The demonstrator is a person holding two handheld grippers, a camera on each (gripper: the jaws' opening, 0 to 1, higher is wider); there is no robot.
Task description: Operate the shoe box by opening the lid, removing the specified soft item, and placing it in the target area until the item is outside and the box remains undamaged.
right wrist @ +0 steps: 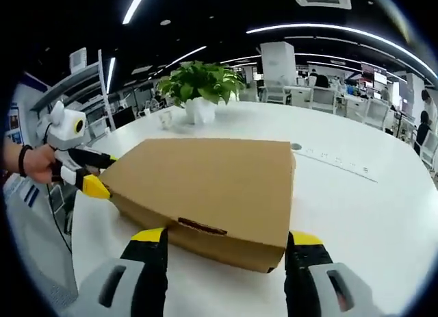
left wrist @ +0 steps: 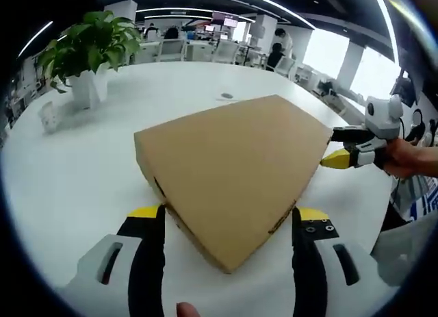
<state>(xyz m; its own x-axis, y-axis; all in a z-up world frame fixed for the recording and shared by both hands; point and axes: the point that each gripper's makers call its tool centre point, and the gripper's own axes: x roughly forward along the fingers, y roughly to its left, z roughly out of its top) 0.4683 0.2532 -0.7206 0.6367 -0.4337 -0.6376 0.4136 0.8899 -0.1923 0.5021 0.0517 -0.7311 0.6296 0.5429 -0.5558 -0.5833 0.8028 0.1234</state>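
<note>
Shoe box (left wrist: 236, 170) lies shut on white table (left wrist: 75, 180), its near corner between my left gripper (left wrist: 229, 224) jaws, spread wide, no contact. My right gripper (right wrist: 226, 245), jaws spread too, faces box's long side w/ tab.

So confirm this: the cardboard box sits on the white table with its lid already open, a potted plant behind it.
Wrong on the lid: the cardboard box is closed, lid flat, as the right gripper view shows. It does sit on the white table with the potted plant behind.
</note>
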